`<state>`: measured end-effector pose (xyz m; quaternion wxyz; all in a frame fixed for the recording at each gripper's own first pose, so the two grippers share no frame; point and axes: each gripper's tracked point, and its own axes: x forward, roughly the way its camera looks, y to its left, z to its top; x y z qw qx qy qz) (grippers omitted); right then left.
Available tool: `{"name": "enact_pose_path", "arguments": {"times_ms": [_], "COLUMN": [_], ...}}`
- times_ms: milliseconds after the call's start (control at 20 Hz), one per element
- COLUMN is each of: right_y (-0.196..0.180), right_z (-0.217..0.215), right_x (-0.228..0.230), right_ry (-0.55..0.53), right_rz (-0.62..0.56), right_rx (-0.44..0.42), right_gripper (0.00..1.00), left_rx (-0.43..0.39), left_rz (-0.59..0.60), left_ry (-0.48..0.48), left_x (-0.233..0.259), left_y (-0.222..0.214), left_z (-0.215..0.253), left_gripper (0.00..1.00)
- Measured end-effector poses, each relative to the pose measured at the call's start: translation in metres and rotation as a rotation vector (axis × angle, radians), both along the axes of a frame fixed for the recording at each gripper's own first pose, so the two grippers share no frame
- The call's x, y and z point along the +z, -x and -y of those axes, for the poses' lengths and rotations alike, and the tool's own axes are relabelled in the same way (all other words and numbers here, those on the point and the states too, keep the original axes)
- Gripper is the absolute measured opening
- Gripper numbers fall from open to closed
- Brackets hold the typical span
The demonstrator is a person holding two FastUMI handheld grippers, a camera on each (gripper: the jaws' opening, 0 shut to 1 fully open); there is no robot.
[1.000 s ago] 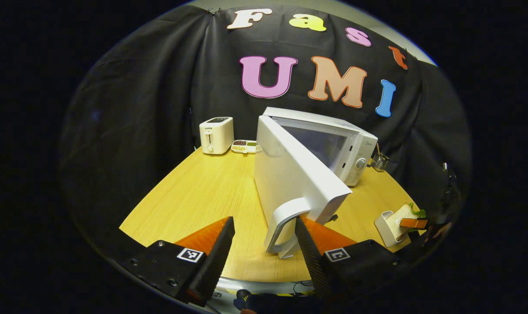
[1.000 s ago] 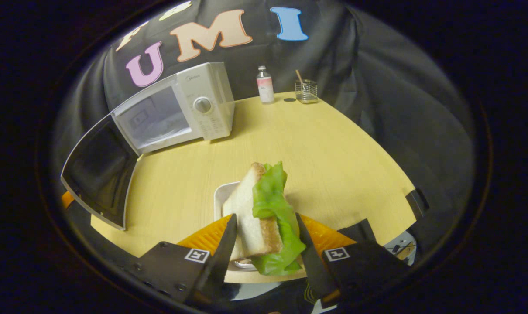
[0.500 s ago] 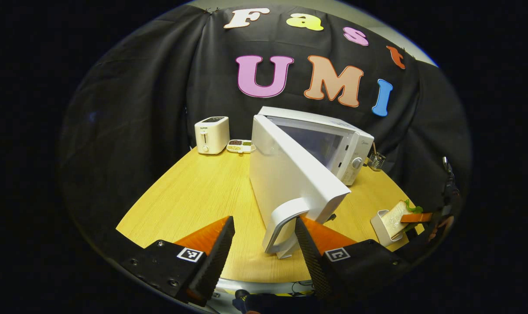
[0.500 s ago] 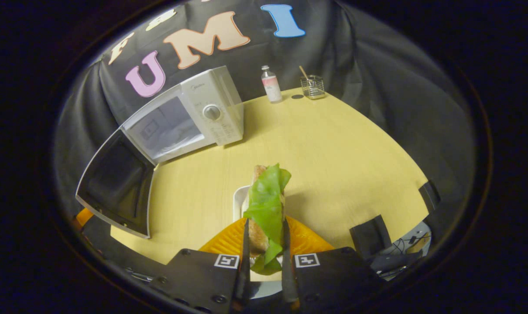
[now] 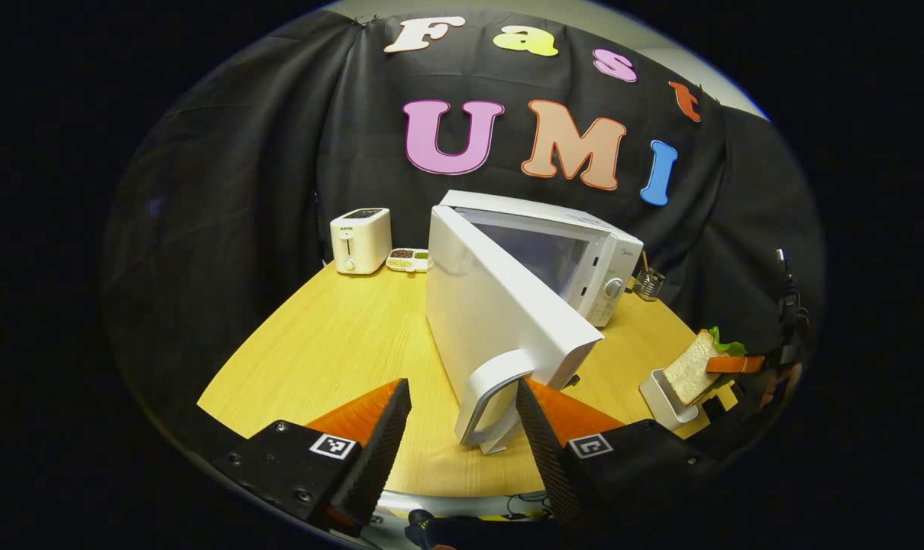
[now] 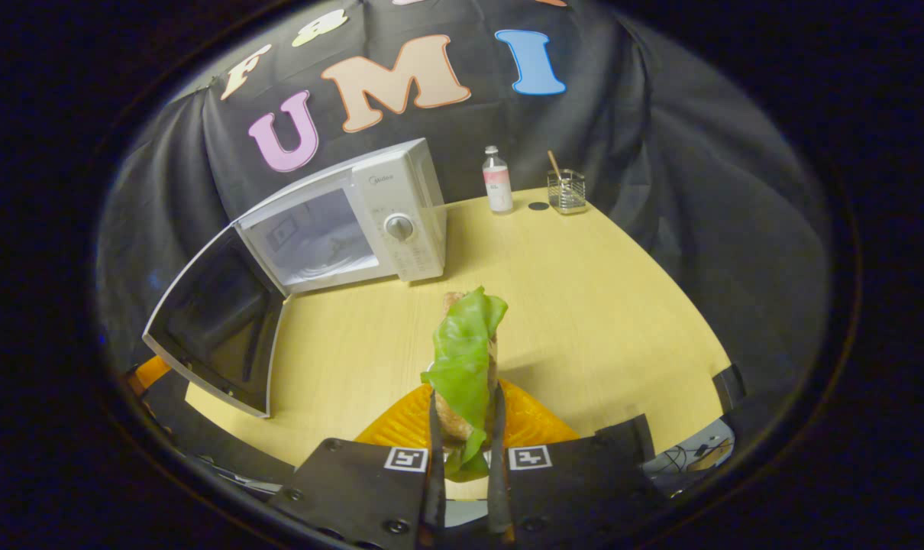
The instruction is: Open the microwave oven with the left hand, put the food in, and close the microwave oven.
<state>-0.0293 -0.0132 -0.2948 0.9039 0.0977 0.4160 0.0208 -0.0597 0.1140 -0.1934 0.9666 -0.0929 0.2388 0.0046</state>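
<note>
left gripper (image 5: 462, 428) spread wide around the door handle (image 5: 492, 401) | right gripper (image 6: 464, 451) clenched on sandwich (image 6: 466, 359) | toaster (image 5: 360, 241) left view, bottle (image 6: 497, 180) right view

Both views look from the table's (image 5: 332, 344) near edge toward the microwave (image 6: 355, 221) (left view closer)

Toaster (image 5: 360, 240) front: brand "SUPOR". Microwave (image 6: 376, 179) logo too small.
</note>
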Motion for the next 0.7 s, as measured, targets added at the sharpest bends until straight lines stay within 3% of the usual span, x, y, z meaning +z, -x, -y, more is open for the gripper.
{"name": "enact_pose_path", "arguments": {"times_ms": [400,450,650,700], "right_y": [-0.030,-0.035,-0.061,-0.068], "right_z": [-0.034,-0.043,-0.083,-0.095], "right_x": [0.039,0.045,0.056,0.056], "right_ry": [-0.101,-0.123,-0.226,-0.246], "right_rz": [0.037,0.042,0.041,0.038], "right_rx": [0.031,0.034,0.043,0.046], "right_gripper": [0.23,0.18,0.23,0.18], "left_rx": [-0.063,-0.062,-0.067,-0.069], "left_rz": [0.069,0.074,0.081,0.083], "left_ry": [-0.066,-0.072,-0.063,-0.065], "left_x": [0.017,0.019,0.025,0.026], "left_y": [-0.007,-0.007,-0.002,0.001], "left_z": [0.002,0.000,0.001,0.000], "left_gripper": [0.86,0.86,0.86,0.86]}}
